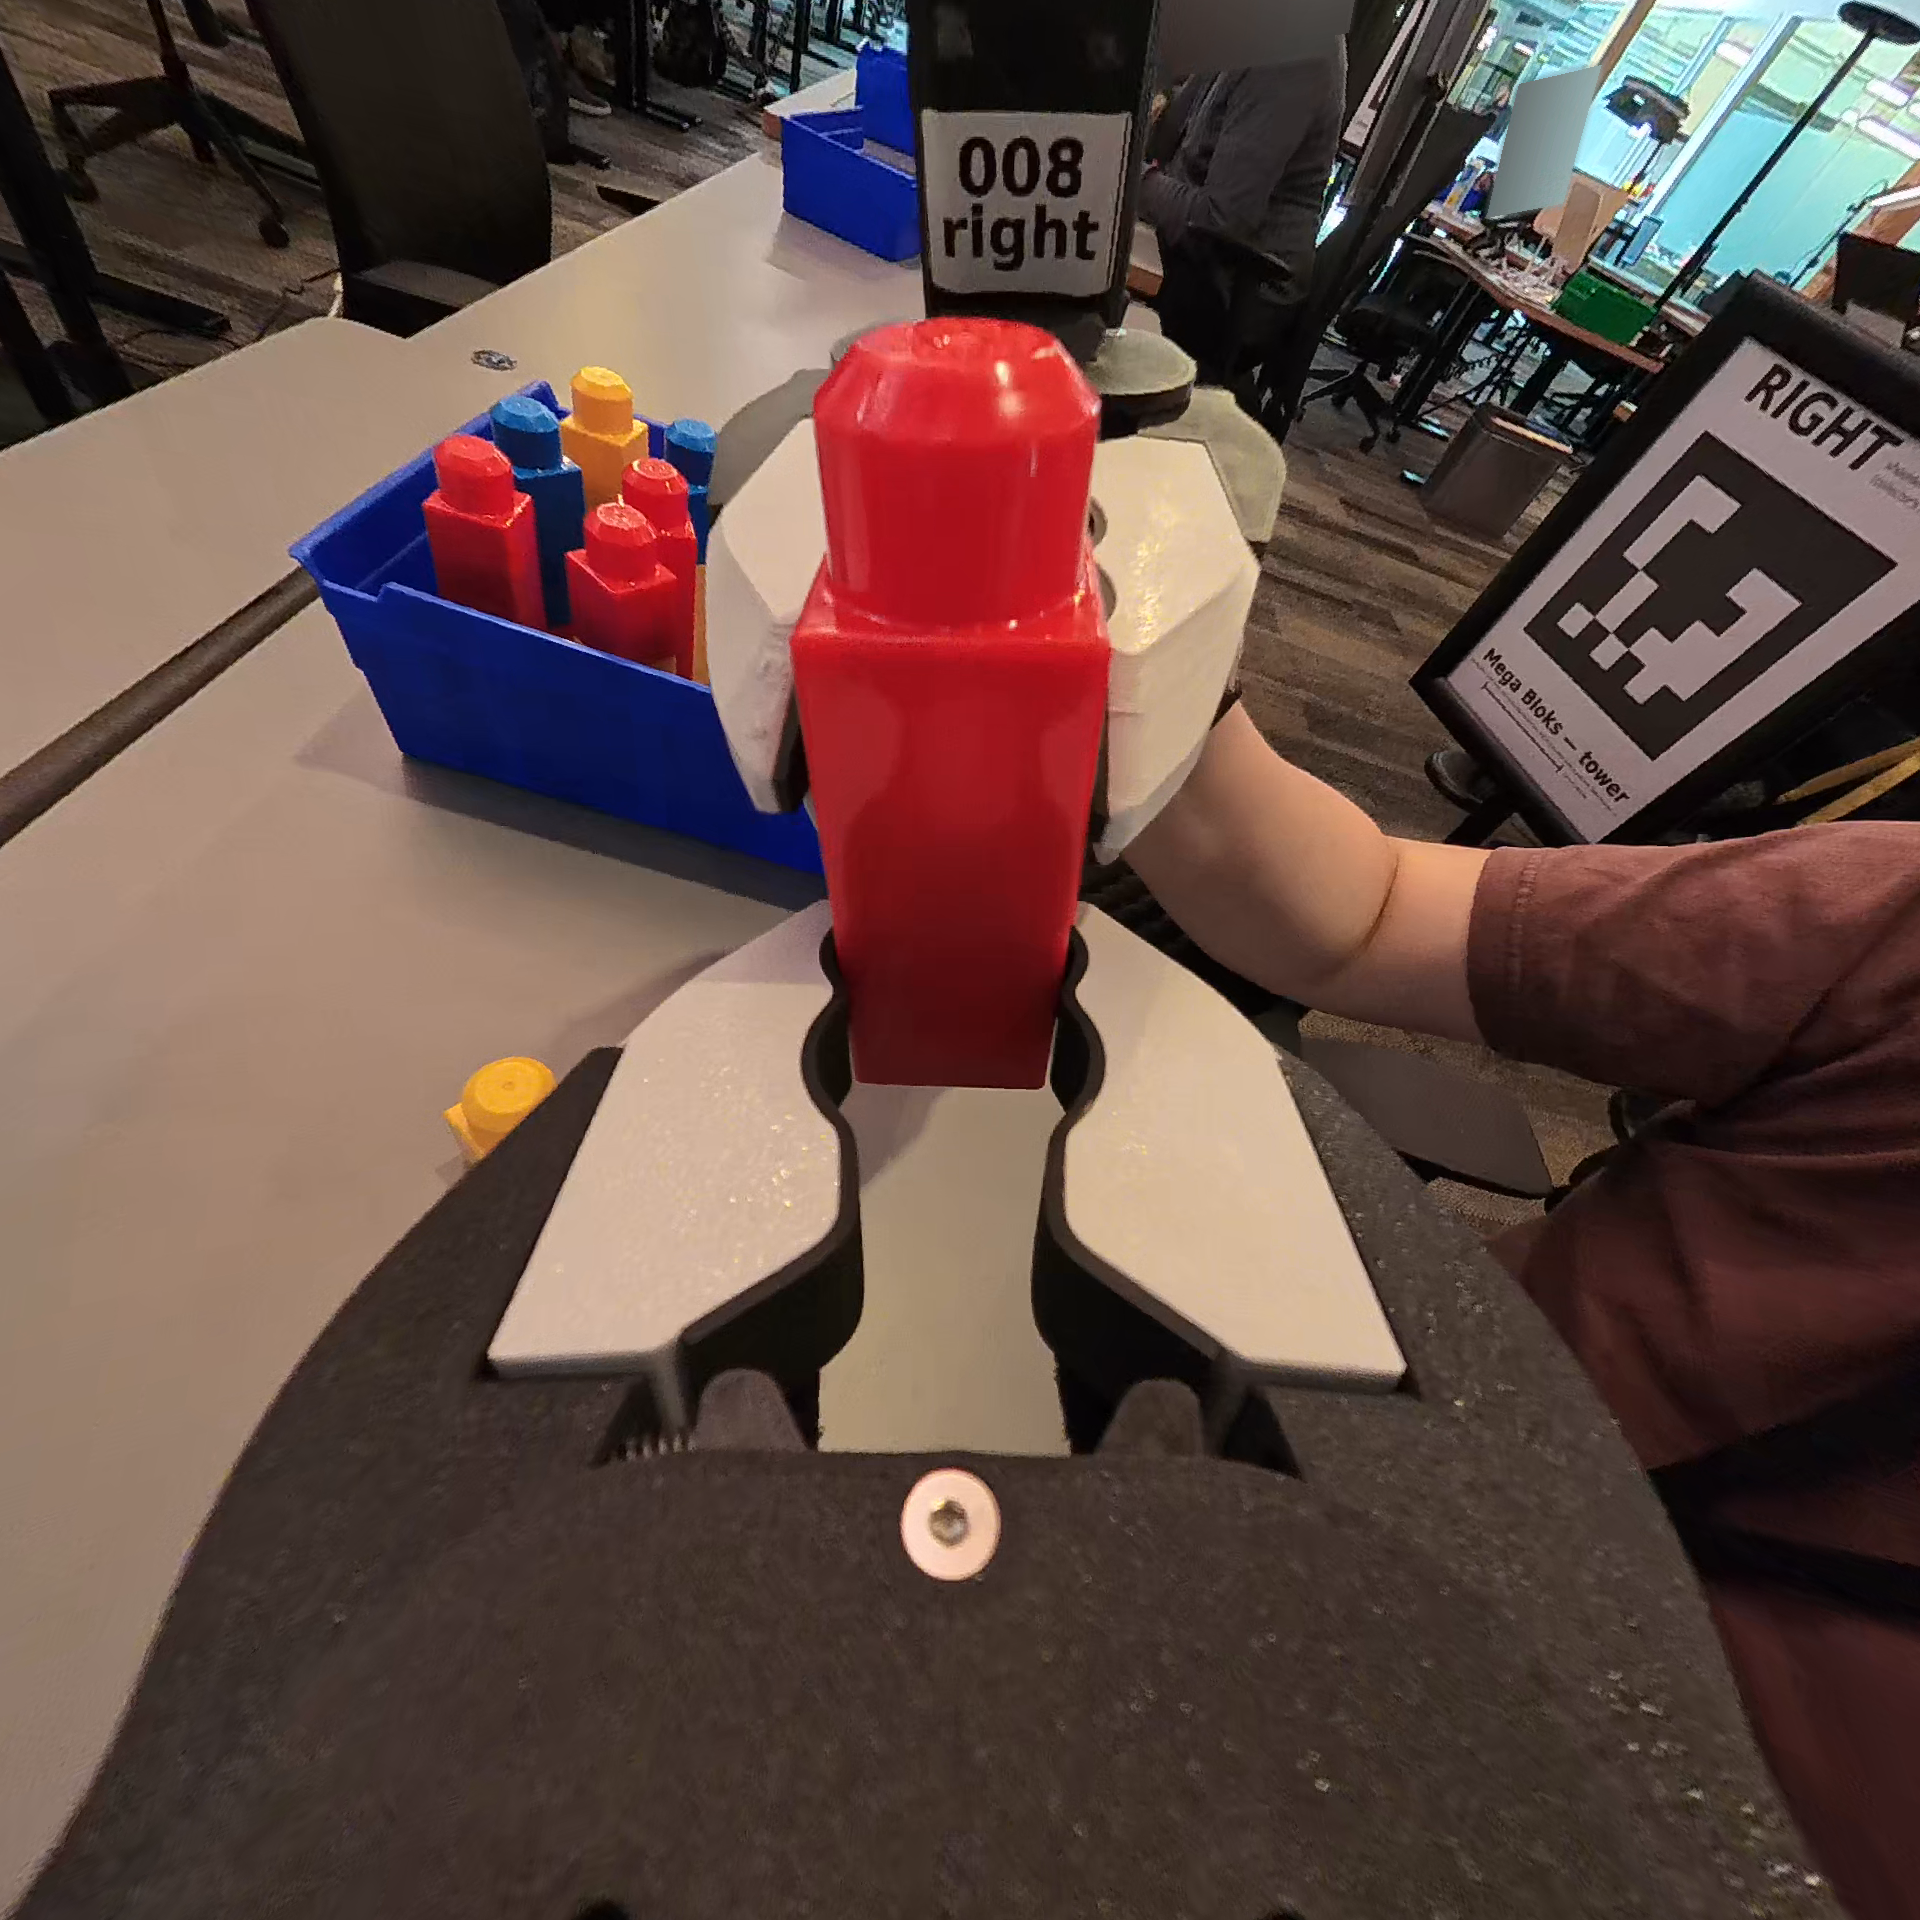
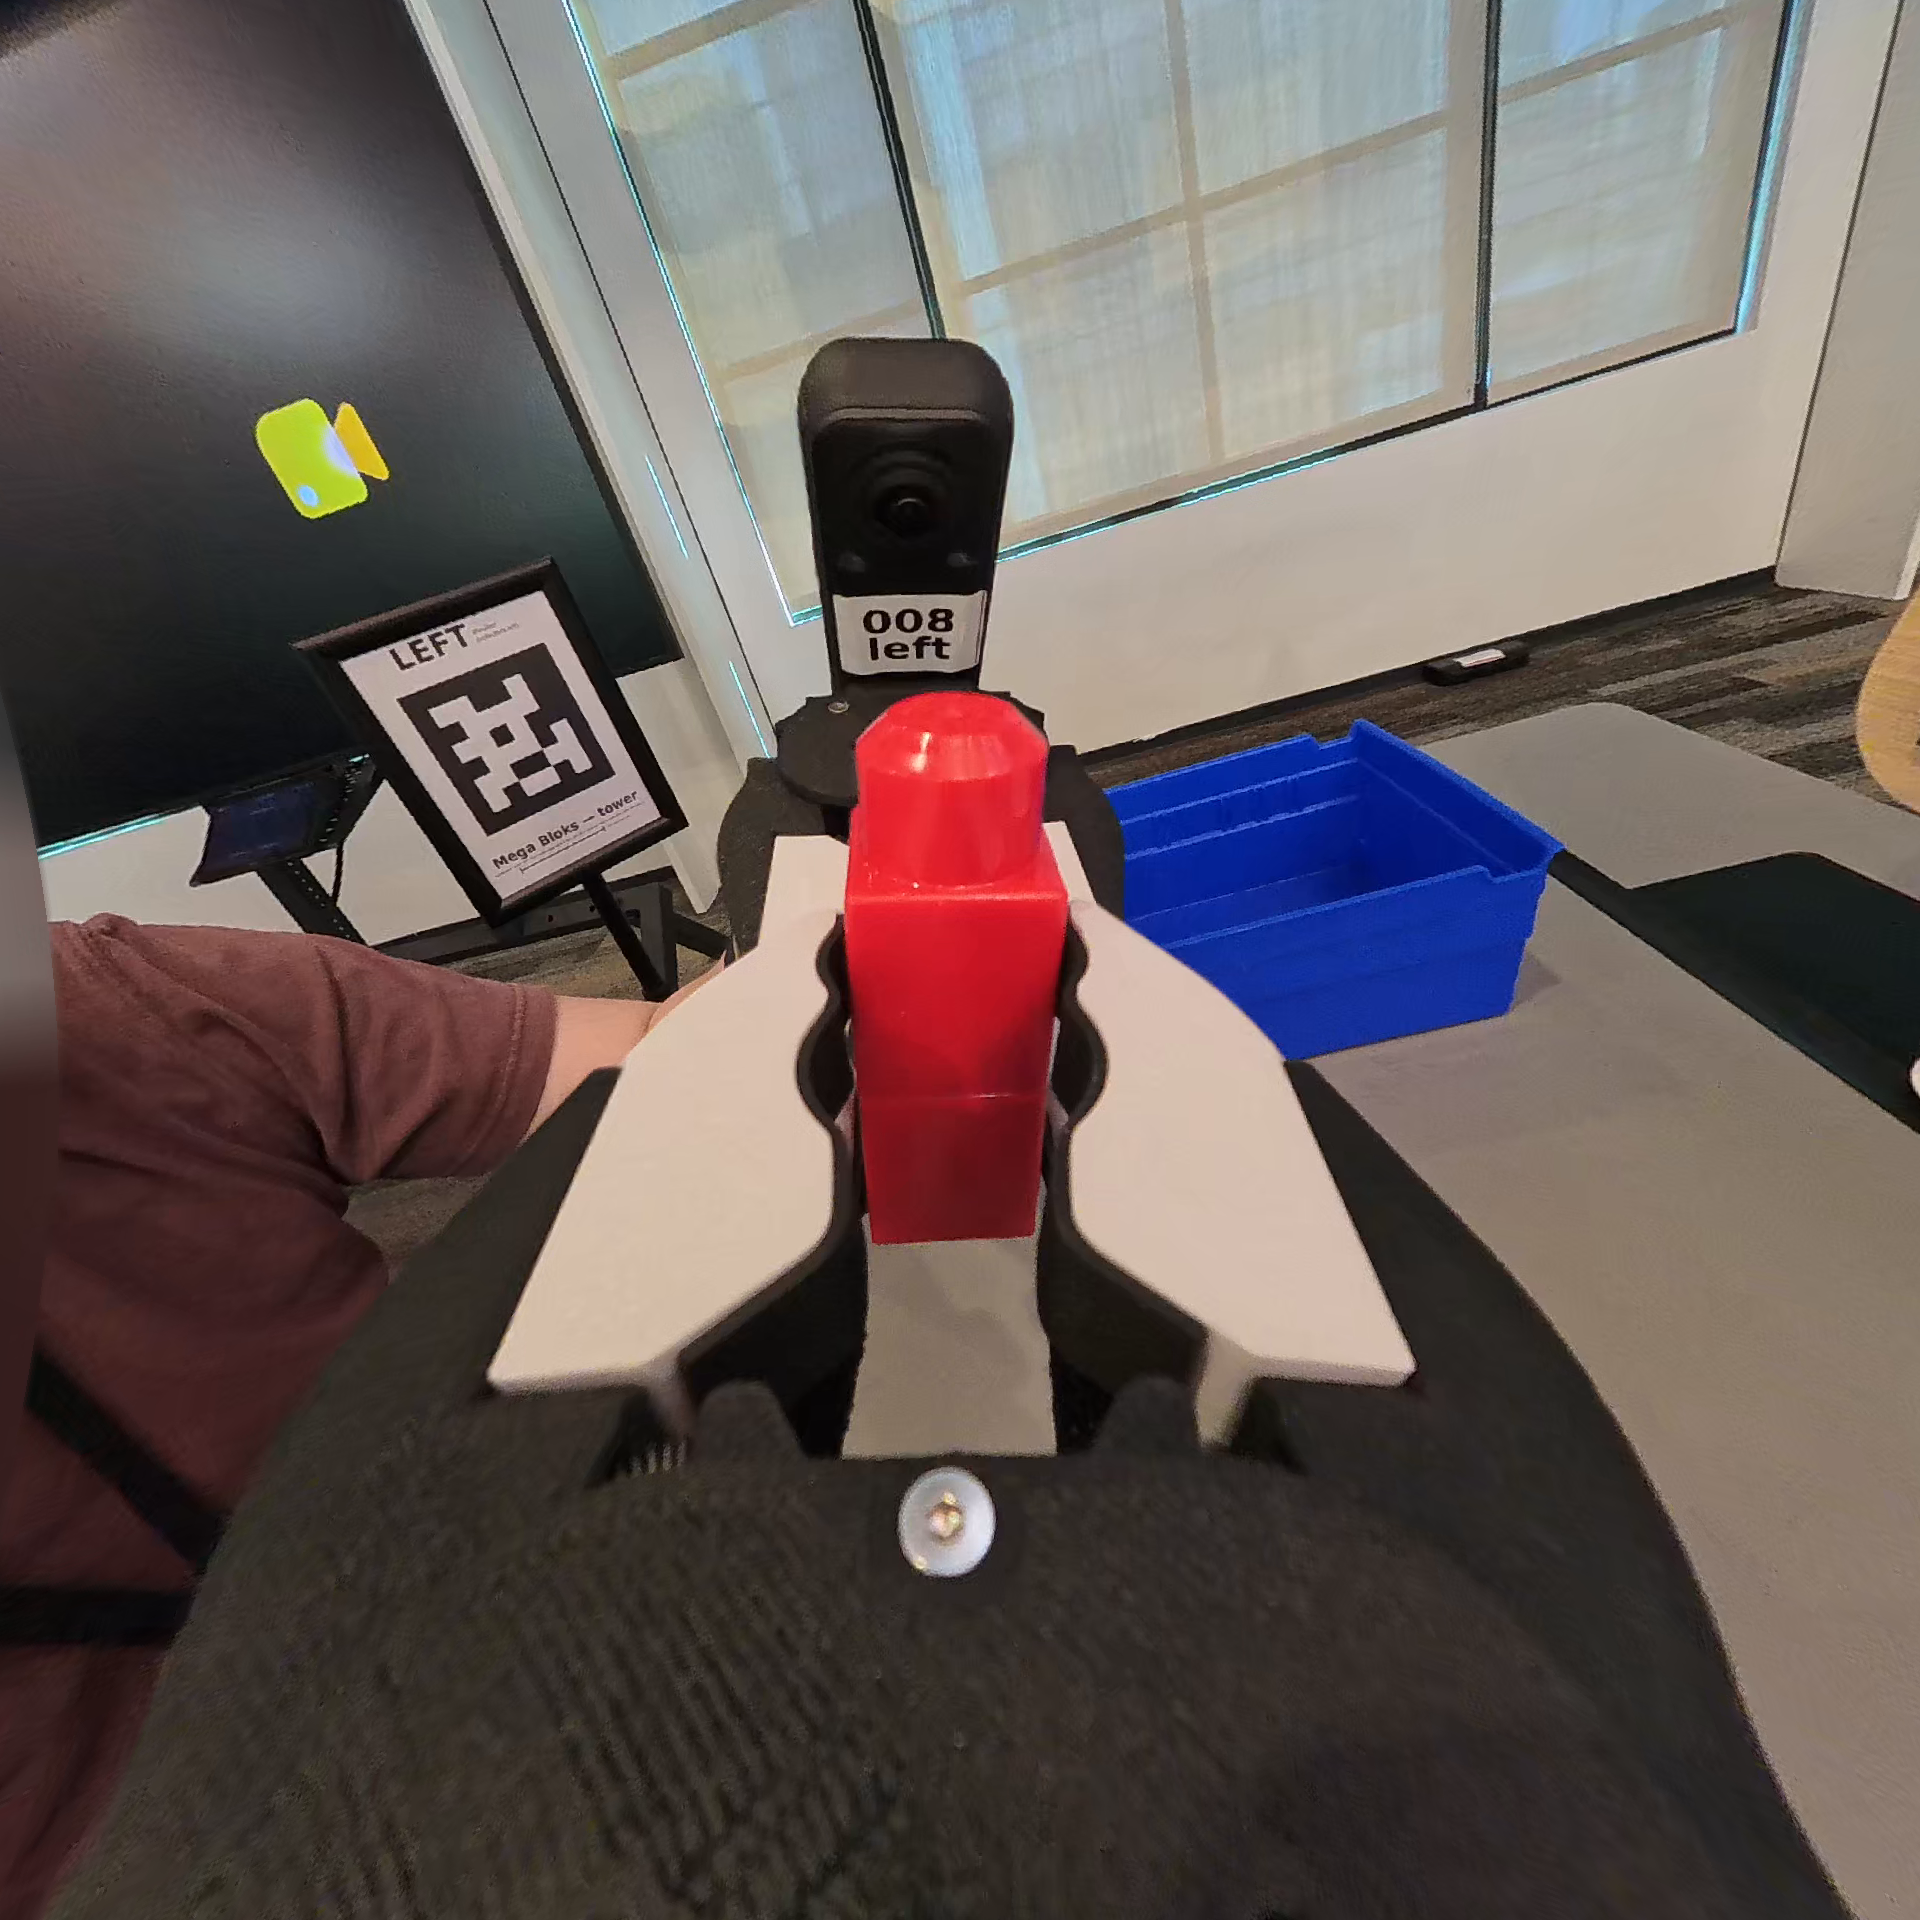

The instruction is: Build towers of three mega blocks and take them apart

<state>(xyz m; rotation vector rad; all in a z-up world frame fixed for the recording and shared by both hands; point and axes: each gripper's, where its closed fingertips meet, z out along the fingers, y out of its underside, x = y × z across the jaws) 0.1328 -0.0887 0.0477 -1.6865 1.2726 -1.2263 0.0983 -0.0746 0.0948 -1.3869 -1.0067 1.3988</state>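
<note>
Two stacked red blocks (image 2: 951, 1039) clamped between both tools.

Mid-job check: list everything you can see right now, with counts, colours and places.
red block stack: two joined, red, held above the table
loose block: one, yellow, on the table near the left gripper
binned blocks: several, red, blue, yellow, upright in the near bin
near bin: one, blue, on the table
second bin: one, blue, on the table
marker signs: two, black-framed, on stands
left hand-held gripper: clamps the stack's lower end
right hand-held gripper: clamps the upper block
</note>
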